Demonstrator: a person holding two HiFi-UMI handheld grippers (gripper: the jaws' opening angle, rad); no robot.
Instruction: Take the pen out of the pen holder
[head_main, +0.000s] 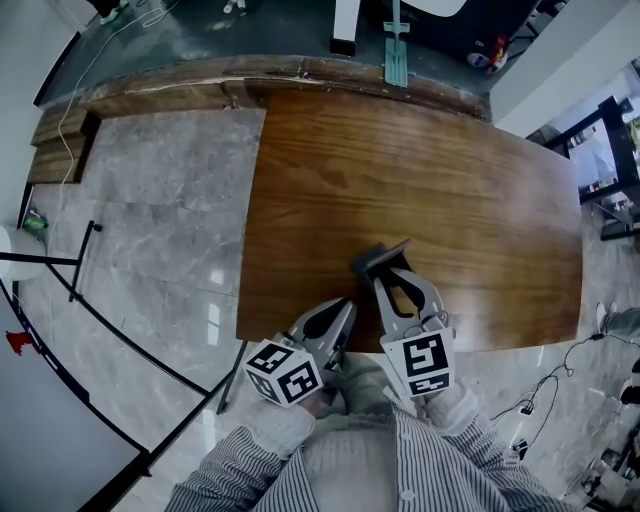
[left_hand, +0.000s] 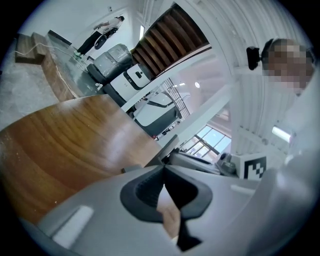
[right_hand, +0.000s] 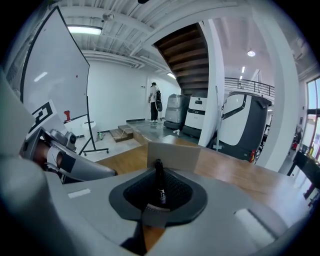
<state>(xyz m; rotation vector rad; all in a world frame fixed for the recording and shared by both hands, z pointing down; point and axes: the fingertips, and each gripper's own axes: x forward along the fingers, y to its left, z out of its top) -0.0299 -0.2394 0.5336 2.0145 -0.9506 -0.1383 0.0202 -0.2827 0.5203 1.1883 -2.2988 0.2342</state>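
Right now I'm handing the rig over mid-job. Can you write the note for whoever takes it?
Left gripper: shut and empty, off to the side of the right one at the near edge of the wooden table.
Right gripper: jaws closed on the black pen, over the grey pen holder.
Things: the pen holder sits on the table near its front edge. The pen is upright and seems not yet out of it.
Done: reach and grasp.
Left: lift the pen straight up until it clears the holder. Nothing steadies the holder, so it may drag along.
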